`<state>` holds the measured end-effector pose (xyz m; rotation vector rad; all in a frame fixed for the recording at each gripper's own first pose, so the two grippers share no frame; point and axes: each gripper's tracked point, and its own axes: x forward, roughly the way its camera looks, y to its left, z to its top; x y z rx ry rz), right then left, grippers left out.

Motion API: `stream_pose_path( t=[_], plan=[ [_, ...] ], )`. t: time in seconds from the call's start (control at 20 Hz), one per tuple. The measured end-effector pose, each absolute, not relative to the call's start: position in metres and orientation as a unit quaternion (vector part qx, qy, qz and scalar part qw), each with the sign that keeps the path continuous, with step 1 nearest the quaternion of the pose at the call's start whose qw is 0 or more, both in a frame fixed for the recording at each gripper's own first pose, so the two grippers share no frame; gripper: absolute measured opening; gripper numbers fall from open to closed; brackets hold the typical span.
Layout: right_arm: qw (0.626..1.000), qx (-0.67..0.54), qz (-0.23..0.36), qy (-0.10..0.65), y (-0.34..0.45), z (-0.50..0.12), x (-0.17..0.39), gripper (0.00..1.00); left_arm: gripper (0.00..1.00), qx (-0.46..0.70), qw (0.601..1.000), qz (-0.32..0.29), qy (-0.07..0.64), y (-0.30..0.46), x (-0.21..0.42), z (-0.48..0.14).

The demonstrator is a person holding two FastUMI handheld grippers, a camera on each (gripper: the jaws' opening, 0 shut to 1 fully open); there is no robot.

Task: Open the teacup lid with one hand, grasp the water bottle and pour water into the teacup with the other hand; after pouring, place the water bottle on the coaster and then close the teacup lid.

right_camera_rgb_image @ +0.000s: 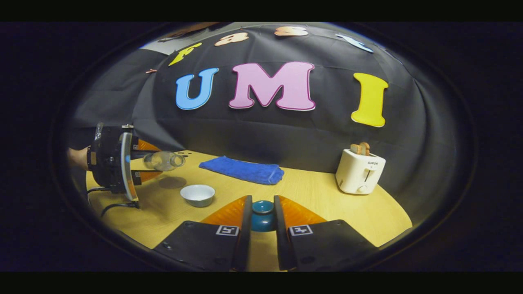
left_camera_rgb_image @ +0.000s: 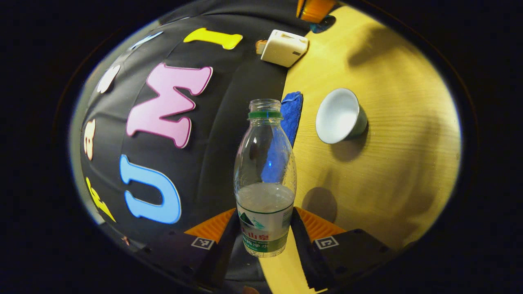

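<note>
My left gripper [left_camera_rgb_image: 264,216] is shut on a clear uncapped water bottle [left_camera_rgb_image: 264,163], gripping it at the label; it is partly full. In the right gripper view the bottle [right_camera_rgb_image: 164,160] lies tipped nearly level in the left gripper [right_camera_rgb_image: 143,161], its mouth above and to the left of the teacup [right_camera_rgb_image: 197,194]. The teacup [left_camera_rgb_image: 338,116] stands open on the table, white inside, to the right of the bottle's neck. My right gripper [right_camera_rgb_image: 261,202] is shut on the round teal lid [right_camera_rgb_image: 262,216], held just over the table's near edge.
A folded blue cloth [right_camera_rgb_image: 243,169] lies along the back of the wooden table [right_camera_rgb_image: 310,196]. A white toaster [right_camera_rgb_image: 359,171] with toast stands at the back right. A hand [right_camera_rgb_image: 75,157] holds the left gripper, and cables trail beneath it [right_camera_rgb_image: 116,206].
</note>
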<state>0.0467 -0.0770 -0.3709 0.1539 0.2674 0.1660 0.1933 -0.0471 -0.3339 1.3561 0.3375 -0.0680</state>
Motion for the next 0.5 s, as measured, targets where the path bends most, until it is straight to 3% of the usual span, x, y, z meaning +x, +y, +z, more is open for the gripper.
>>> stream_pose_path(
  t=[0.2, 0.25, 0.5],
  plan=[
    [0.985, 0.080, 0.084, 0.130, -0.081, -0.371, 0.044, 0.25, 0.73, 0.649, 0.744, -0.031, 0.156, -0.044, 0.199, -0.334],
    [0.985, 0.081, 0.085, 0.129, -0.081, -0.371, 0.044, 0.34, 0.74, 0.655, 0.739, -0.029, 0.158, -0.043, 0.200, -0.334],
    [0.985, 0.074, 0.088, 0.125, -0.084, -0.370, 0.043, 0.25, 0.74, 0.695, 0.702, -0.027, 0.153, -0.039, 0.208, -0.336]
  ],
)
